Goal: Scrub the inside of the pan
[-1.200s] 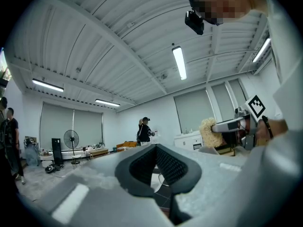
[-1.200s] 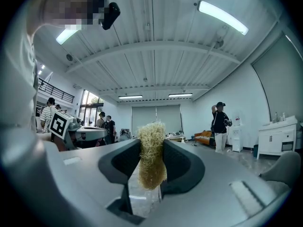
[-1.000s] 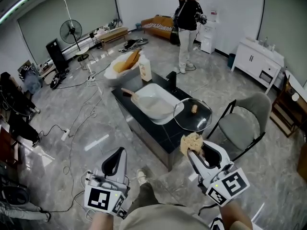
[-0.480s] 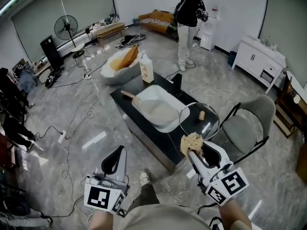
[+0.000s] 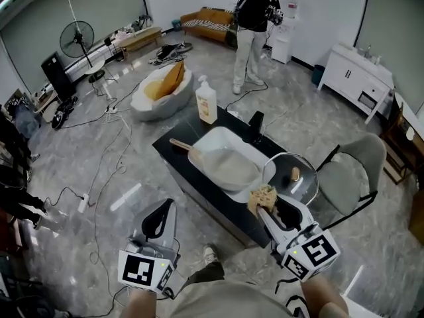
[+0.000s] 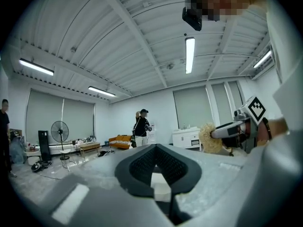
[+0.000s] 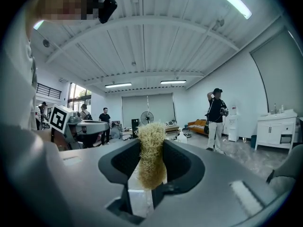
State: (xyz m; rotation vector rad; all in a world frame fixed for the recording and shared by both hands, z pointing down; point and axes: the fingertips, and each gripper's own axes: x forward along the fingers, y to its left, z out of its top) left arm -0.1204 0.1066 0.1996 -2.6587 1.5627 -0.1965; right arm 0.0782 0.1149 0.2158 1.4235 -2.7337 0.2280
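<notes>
Standing person (image 5: 250, 25): head cut by top edge; tan item (image 5: 295, 173) at glass lid (image 5: 278, 166) unidentifiable.

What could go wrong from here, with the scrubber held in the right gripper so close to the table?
1. The glass lid sits at the near corner of the table, right beside the right gripper; a careless reach could knock it off.
2. The scrubber sticks out well past the jaws, so hard scrubbing might pull it free.
3. Cables trail across the floor beside the table, a possible trip hazard.
</notes>
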